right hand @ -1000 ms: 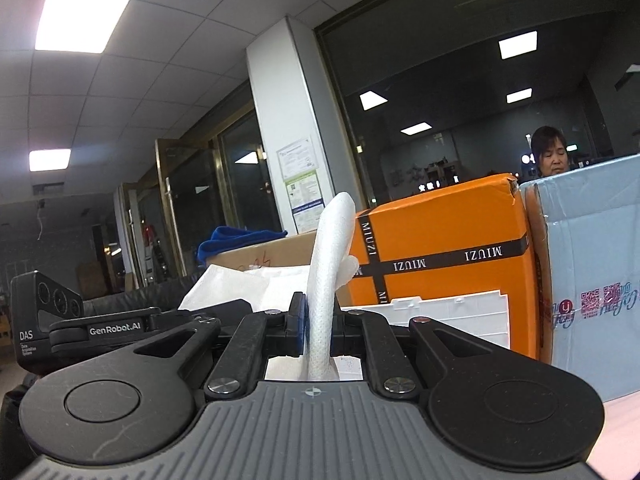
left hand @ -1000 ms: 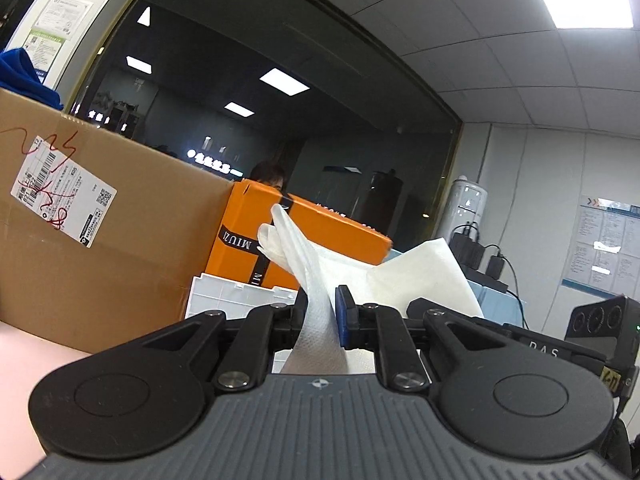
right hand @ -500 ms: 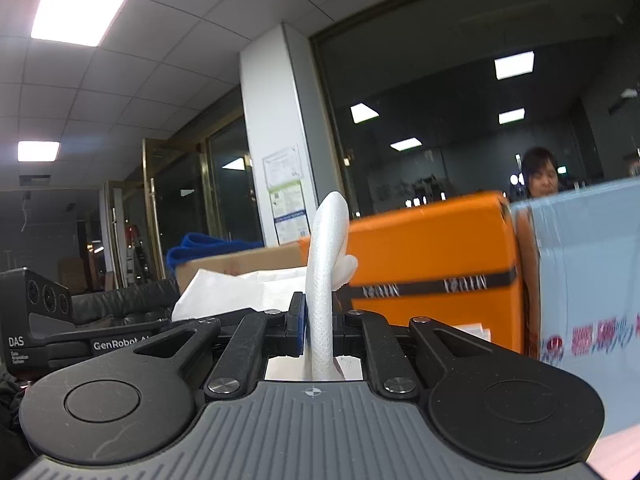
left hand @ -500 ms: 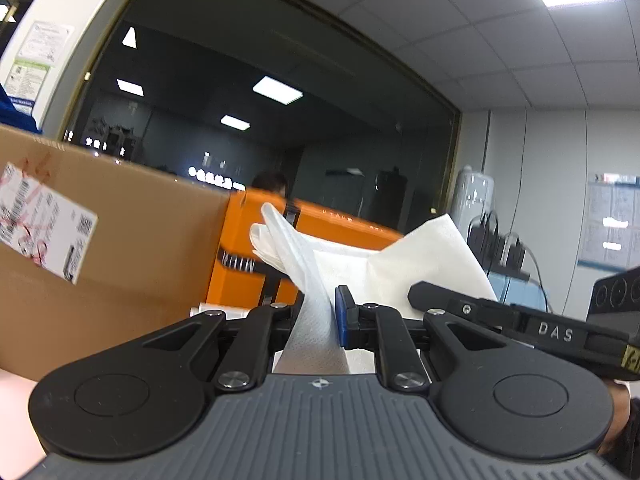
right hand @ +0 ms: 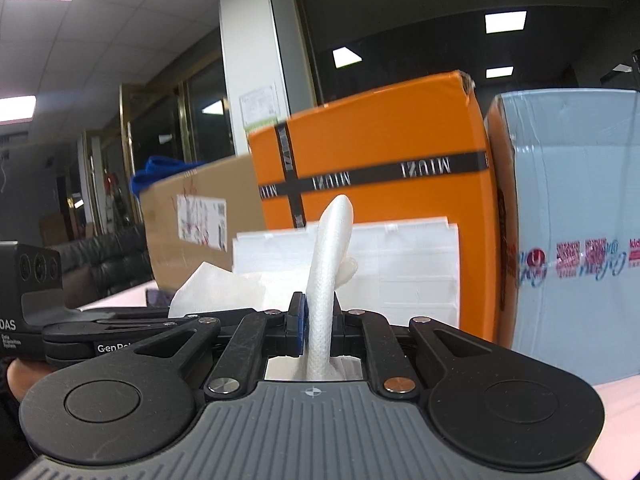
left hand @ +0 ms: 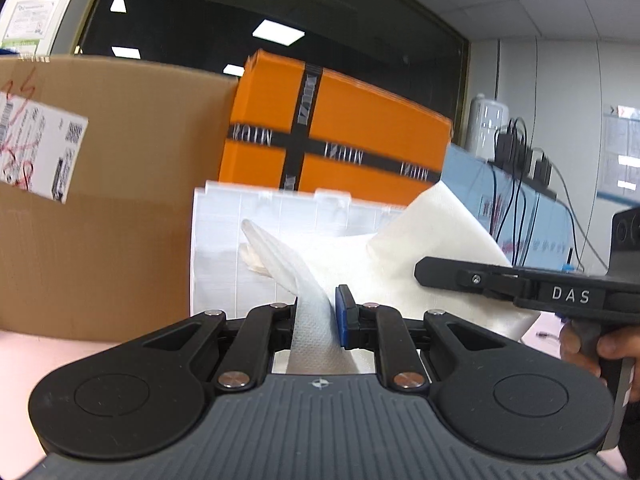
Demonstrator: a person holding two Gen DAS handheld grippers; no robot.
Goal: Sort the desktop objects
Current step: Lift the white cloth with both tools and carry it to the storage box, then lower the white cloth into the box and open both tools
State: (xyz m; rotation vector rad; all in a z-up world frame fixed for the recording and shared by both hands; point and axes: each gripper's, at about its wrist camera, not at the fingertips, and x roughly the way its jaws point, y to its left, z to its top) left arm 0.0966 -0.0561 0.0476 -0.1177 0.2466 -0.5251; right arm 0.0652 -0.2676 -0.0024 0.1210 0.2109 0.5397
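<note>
while the left wrist view takes in wall chargers (left hand: 520,152) and a white dispenser (left hand: 486,126) to the right of the orange box (left hand: 360,128), the right wrist view shows none of them. left of the orange box stands a brown carton (left hand: 120,200); before it, a white plastic organizer (left hand: 256,240). the left gripper (left hand: 320,312) is clamped on a white paper towel (left hand: 420,256), which rises between its fingers. a hand (left hand: 600,344) holds the right gripper (left hand: 500,280), whose tips bite the same sheet.

seen from the right wrist, a pale blue carton (right hand: 568,240) sits right of the orange box (right hand: 380,152), a blue cloth (right hand: 160,172) tops the brown carton (right hand: 200,220). the right gripper (right hand: 320,320) is pinched tight on the paper towel's (right hand: 332,248) folded edge, upright before the organizer (right hand: 400,264). the left gripper (right hand: 120,330) is side-on here; its hold cannot be told from here.
</note>
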